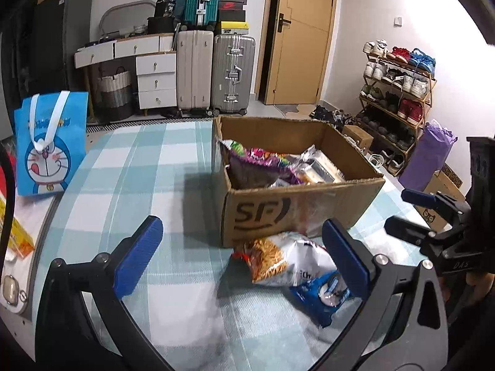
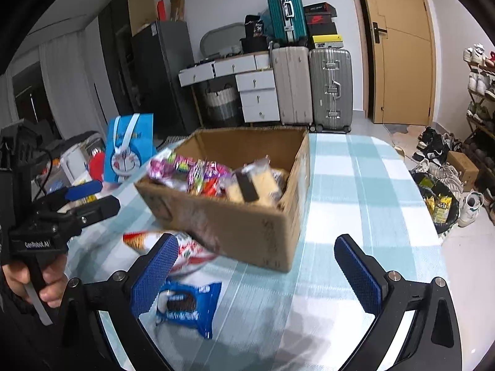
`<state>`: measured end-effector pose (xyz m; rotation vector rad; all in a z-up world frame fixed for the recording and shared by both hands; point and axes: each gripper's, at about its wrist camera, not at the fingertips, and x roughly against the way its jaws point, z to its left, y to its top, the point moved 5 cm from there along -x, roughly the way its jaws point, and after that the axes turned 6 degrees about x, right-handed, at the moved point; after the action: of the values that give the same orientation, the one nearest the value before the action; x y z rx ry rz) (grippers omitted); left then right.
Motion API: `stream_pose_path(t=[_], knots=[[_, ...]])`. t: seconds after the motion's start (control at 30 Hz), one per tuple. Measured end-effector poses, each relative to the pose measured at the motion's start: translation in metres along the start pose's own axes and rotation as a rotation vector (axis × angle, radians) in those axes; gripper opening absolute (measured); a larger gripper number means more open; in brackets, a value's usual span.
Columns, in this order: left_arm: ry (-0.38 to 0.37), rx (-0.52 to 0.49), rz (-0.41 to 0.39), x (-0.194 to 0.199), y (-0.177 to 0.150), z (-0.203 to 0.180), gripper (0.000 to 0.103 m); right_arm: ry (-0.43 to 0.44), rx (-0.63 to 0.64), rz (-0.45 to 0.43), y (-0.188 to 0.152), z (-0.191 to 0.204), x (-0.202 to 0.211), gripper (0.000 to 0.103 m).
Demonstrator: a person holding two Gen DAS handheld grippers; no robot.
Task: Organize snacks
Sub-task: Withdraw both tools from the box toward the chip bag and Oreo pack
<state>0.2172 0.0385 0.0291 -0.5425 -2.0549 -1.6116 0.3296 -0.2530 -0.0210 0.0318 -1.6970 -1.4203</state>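
Left wrist view: the left gripper hangs over the tabletop with its blue pads spread wide and nothing between them. Just ahead stands the cardboard box, open at the top, with snack packets heaped inside. Its near wall faces the camera; its right corner sits close to the tabletop's right edge. A white chip bag lies on the checked cloth touching the foot of that near wall, and a blue cookie packet lies just beside it, nearer the camera, partly behind the right pad. To the left of the box the cloth is bare as far as the blue cartoon bag, which stands near the left edge. The right gripper shows at the far right, beyond the box's corner; from here I cannot tell how far its fingers stand apart.

Right wrist view: the right gripper is also spread wide and holds nothing. The cardboard box lies ahead and to the left, its near corner pointing towards the camera. To its right a broad strip of cloth runs bare to the rounded far edge of the tabletop. The blue cookie packet lies just beside the left pad, the chip bag beyond it against the box. The left gripper shows at the left edge.
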Motion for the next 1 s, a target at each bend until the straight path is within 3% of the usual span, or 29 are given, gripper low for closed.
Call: stream_pose_path(t=[0.33, 0.77, 1.0], knots=[[0.016, 0.005, 0.036, -0.003, -0.003, 0.006, 0.103, 0.011, 0.046, 0.124, -0.022, 0.021, -0.028, 0.102], [0.032, 0.014, 0.061, -0.010, -0.004, 0.015, 0.103, 0.093, 0.136, 0.245, -0.052, 0.066, -0.060, 0.102], [0.035, 0.006, 0.074, -0.015, -0.008, 0.016, 0.103, 0.061, 0.151, 0.292, -0.062, 0.070, -0.072, 0.102]])
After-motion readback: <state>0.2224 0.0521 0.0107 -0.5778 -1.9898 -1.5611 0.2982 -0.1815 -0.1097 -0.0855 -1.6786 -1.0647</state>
